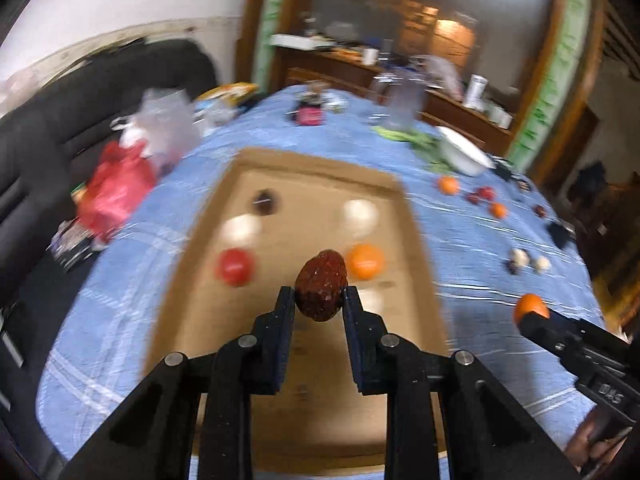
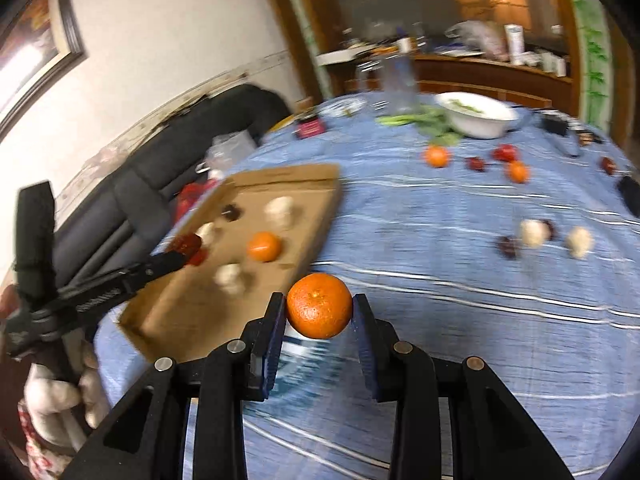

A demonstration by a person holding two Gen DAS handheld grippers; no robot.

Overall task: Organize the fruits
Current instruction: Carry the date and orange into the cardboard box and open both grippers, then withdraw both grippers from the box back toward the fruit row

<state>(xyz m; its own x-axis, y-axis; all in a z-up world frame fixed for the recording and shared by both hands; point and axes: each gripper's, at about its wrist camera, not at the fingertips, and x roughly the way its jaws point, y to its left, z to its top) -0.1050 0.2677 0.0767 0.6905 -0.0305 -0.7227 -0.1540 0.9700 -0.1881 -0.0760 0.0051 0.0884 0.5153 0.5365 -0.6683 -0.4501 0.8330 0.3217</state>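
My left gripper (image 1: pixel 319 294) is shut on a dark red wrinkled date (image 1: pixel 321 285) and holds it above the cardboard tray (image 1: pixel 192 292). In the tray lie a red fruit (image 1: pixel 235 267), an orange (image 1: pixel 365 261), white lumps (image 1: pixel 360 213) and a dark fruit (image 1: pixel 265 201). My right gripper (image 2: pixel 319 307) is shut on an orange mandarin (image 2: pixel 319 305), above the blue tablecloth (image 2: pixel 460 320), right of the tray (image 2: pixel 316 216). The right gripper also shows in the left wrist view (image 1: pixel 530 312), and the left gripper in the right wrist view (image 2: pixel 184 254).
Loose fruits lie on the cloth to the right: oranges (image 2: pixel 437 156), red fruits (image 2: pixel 505 153), dark dates (image 2: pixel 507 247) and white lumps (image 2: pixel 534 233). A white bowl (image 2: pixel 476 114) with greens, a clear jar (image 2: pixel 396 80) and a pink box (image 2: pixel 310 127) stand at the back. Bags (image 1: pixel 116 188) lie by a dark sofa on the left.
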